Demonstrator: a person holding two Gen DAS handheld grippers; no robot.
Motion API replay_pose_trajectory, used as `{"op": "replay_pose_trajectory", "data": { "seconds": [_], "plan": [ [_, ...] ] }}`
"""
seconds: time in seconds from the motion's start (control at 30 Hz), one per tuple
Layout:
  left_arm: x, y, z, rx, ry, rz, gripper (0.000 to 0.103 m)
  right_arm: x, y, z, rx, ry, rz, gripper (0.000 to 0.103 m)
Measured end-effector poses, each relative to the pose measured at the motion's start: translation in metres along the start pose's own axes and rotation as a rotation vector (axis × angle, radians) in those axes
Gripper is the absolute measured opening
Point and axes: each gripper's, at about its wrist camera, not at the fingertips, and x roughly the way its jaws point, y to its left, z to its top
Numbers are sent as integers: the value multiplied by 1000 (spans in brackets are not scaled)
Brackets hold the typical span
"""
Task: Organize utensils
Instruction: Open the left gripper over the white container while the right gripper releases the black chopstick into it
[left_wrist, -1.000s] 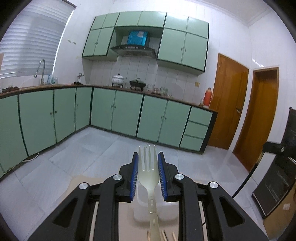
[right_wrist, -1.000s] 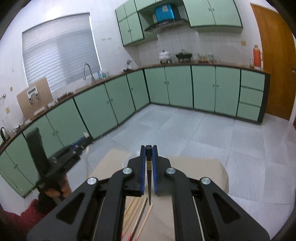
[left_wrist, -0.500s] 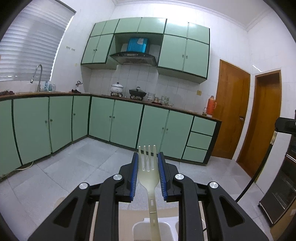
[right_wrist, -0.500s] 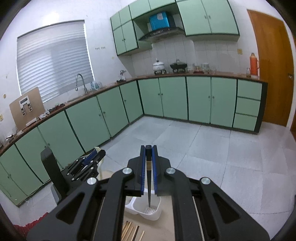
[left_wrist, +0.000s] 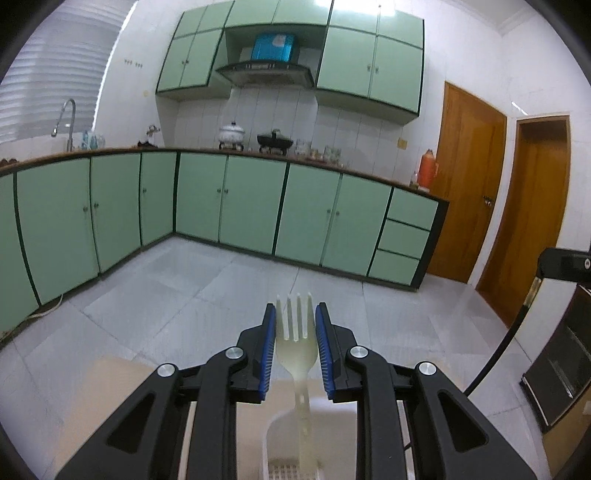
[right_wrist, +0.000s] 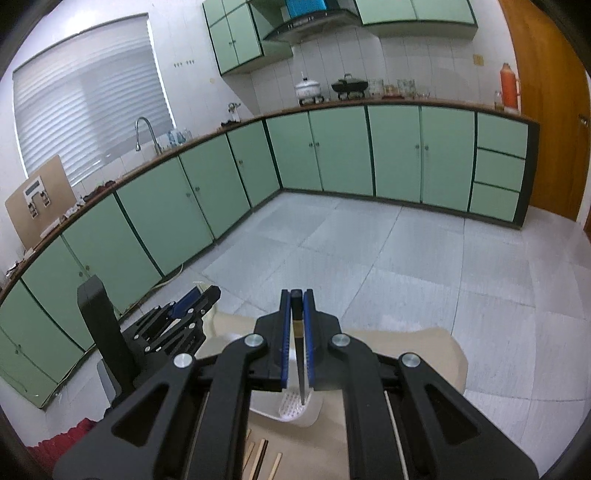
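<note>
A pale plastic fork (left_wrist: 296, 347) stands tines up between the blue pads of my left gripper (left_wrist: 295, 314). Those jaws are opening, and the pads still touch the fork's head. The fork's handle reaches down into a white perforated holder (left_wrist: 334, 406). My right gripper (right_wrist: 296, 299) is shut on a thin black chopstick (right_wrist: 299, 354) with a gold band. It points down, its tip just over the holder's perforated floor (right_wrist: 291, 404). The right wrist view also shows the left gripper (right_wrist: 205, 293) to the left of the holder.
The holder stands on a beige table top (right_wrist: 424, 350), with several wooden chopsticks (right_wrist: 260, 458) lying nearer to me. A red cloth (right_wrist: 70, 439) is at the lower left. Beyond the table are grey floor tiles, green cabinets (left_wrist: 251, 206) and a black stand (left_wrist: 565, 264) on the right.
Both grippers have come forward and down over the white holder, which now sits right under the fork handle and the chopstick tip. The fork sits a touch lower between its pads.
</note>
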Motion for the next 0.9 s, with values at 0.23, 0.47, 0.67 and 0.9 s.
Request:
{"op": "replay_pose_trajectory", "data": {
  "seconds": [0.23,0.47,0.67,0.9],
  "plan": [
    [-27,5,-5,-28,5,9,49,-8,8,-21,-1,-11,-24,31],
    [-83,1,-10,-17,2,34,62,-43,9,-46,4,-75,-74,58],
    [-128,-2,-39,-21,56,52,65,-68,12,-90,26,-81,-113,69],
    [-166,-10,-101,58,190,65,66,-80,30,-157,-5,-49,-163,76]
  ]
}}
